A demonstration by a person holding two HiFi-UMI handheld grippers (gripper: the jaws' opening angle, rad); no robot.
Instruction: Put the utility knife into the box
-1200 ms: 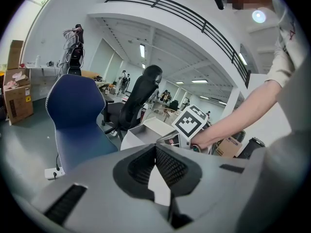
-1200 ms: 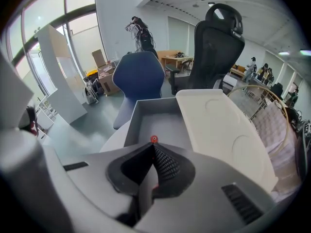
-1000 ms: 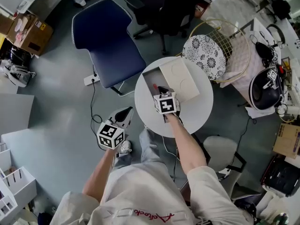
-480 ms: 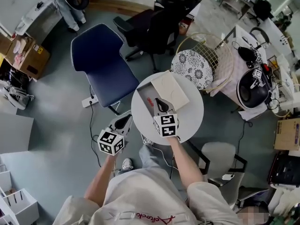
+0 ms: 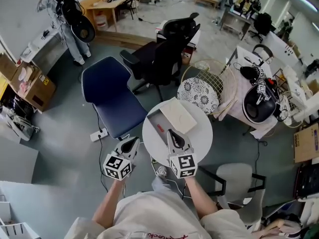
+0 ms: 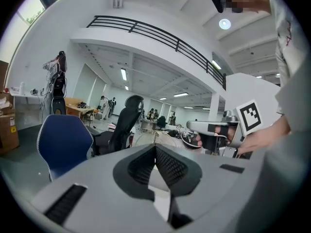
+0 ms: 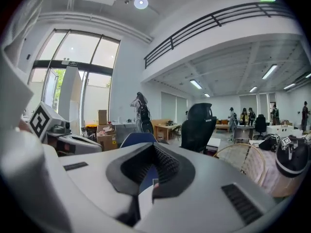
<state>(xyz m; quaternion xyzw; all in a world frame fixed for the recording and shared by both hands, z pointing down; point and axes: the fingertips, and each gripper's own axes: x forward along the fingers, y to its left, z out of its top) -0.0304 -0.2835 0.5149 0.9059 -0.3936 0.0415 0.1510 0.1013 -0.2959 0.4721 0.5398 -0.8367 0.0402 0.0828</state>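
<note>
A white box (image 5: 155, 119) stands open on the round white table (image 5: 199, 136), its lid (image 5: 177, 115) resting across its right part. The red utility knife (image 5: 160, 128) lies inside the box. My right gripper (image 5: 171, 132) hovers over the table's near half, just short of the box, shut and empty; in its own view the right gripper (image 7: 154, 150) points out across the room. My left gripper (image 5: 133, 141) hangs left of the table over the floor, shut with nothing in it, and its own view shows the left gripper (image 6: 155, 149) held level.
A blue chair (image 5: 107, 96) stands left of the table and a black office chair (image 5: 164, 49) behind it. A wire chair with a patterned cushion (image 5: 199, 96) touches the table's far right. A grey stool (image 5: 234, 178) sits near right. A black helmet (image 5: 259, 103) lies on the right desk.
My right gripper has drawn back from inside the box toward the table's near edge, leaving the knife in the box. The head view has lifted and shows more of the room.
</note>
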